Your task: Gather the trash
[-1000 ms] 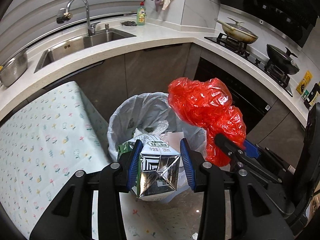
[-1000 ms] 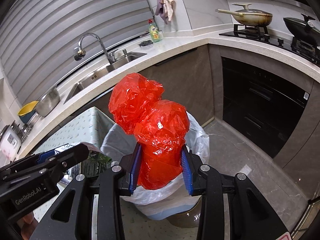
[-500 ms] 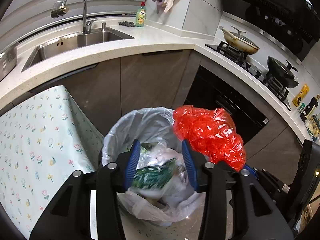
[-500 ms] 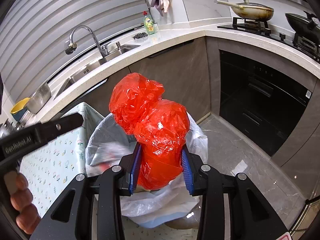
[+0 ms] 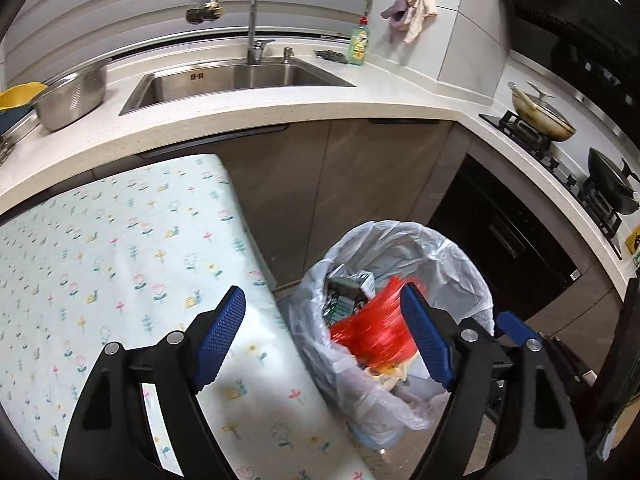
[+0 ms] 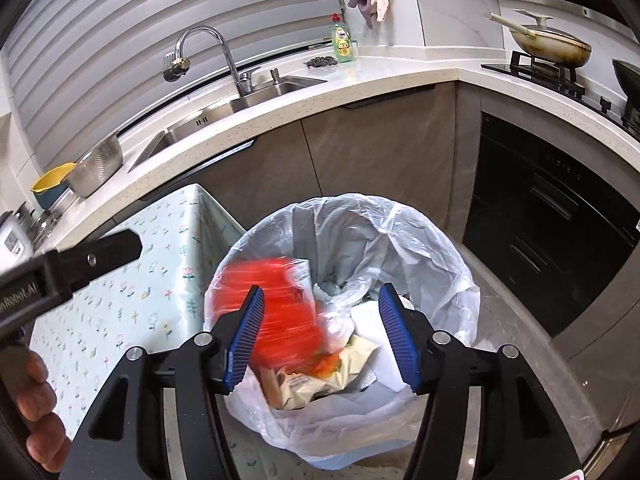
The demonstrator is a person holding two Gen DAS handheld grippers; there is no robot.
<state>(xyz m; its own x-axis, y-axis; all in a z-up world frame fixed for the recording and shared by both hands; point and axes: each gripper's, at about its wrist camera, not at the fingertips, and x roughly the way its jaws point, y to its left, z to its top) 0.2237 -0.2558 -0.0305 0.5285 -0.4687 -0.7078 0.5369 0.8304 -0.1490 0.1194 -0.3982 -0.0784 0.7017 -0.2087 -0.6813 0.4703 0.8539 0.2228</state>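
A bin lined with a white plastic bag (image 6: 404, 236) (image 5: 448, 256) stands on the floor beside the table. A crumpled red plastic bag (image 6: 280, 304) (image 5: 376, 328), blurred by motion, is dropping into it below my right gripper (image 6: 320, 334), whose jaws are opening with no pad touching the bag. A milk carton (image 5: 352, 284) lies inside the bin among wrappers (image 6: 320, 376). My left gripper (image 5: 322, 334) hangs over the table edge and the bin rim, jaws opening and nothing between them. In the right wrist view the left gripper's body (image 6: 68, 268) and a person's hand (image 6: 36, 412) show at left.
A table under a floral cloth (image 5: 100, 264) (image 6: 132, 304) sits left of the bin. Behind runs a counter (image 5: 280, 104) with a sink (image 5: 240, 76), a steel colander (image 5: 72, 100) and a soap bottle (image 5: 359, 46). An oven front (image 6: 552, 232) and a stove with pans (image 5: 540, 116) stand at right.
The left gripper let go of the milk carton into the bin, opened wide and swung left over the table. The right gripper opened and the red bag fell out of it toward the bin.
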